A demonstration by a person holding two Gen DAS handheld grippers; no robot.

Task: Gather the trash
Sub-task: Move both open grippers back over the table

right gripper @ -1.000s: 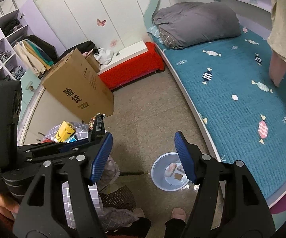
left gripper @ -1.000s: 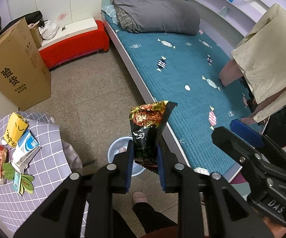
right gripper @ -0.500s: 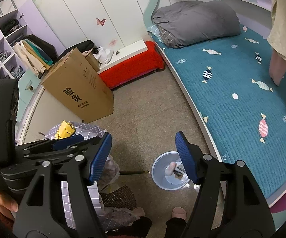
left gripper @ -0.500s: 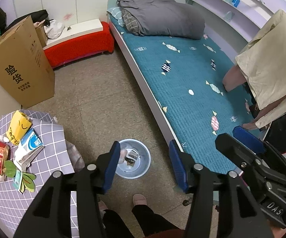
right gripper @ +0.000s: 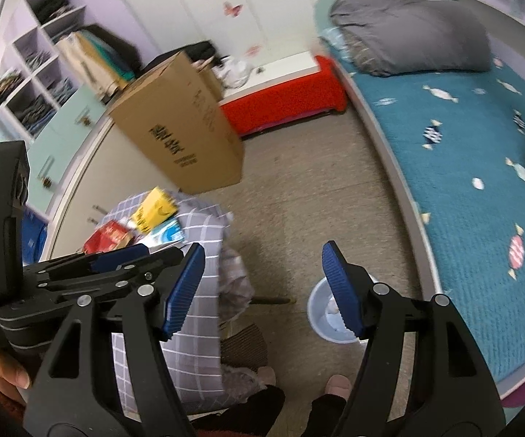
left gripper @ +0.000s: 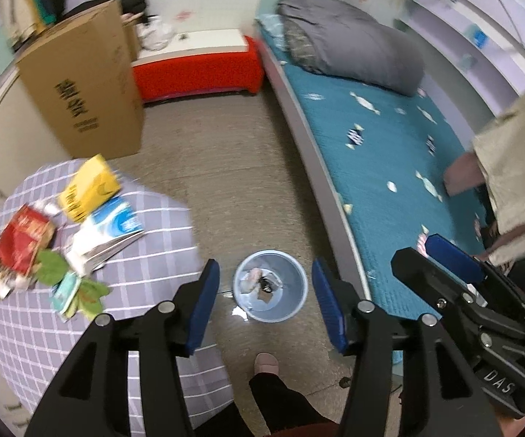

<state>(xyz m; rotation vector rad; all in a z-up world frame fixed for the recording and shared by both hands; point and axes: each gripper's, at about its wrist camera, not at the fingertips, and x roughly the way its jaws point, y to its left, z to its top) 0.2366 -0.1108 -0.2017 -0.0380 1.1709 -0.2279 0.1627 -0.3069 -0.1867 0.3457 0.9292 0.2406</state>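
A light blue bin (left gripper: 295,304) stands on the floor between the bed and the round table (left gripper: 146,258); a black wrapper (left gripper: 265,284) and other scraps lie inside it. My left gripper (left gripper: 266,307) hangs open above the bin with nothing between its fingers. On the checked tablecloth lie a yellow packet (left gripper: 89,189), a blue-white packet (left gripper: 117,223), a red packet (left gripper: 22,236) and green wrappers (left gripper: 56,269). My right gripper (right gripper: 262,287) is open and empty, over the floor between the table's edge (right gripper: 204,240) and the bin (right gripper: 319,309), which its right finger partly hides.
A tall cardboard box (left gripper: 84,87) stands behind the table, a red bench (left gripper: 197,69) at the wall. The teal bed (left gripper: 390,167) runs along the right, with a person (left gripper: 517,167) sitting on it. The holder's foot (left gripper: 266,362) is just below the bin. Shelves (right gripper: 33,83) fill the left wall.
The left gripper opened and the black snack wrapper it held now lies in the bin. Both grippers have swung left, so the table fills more of each view.
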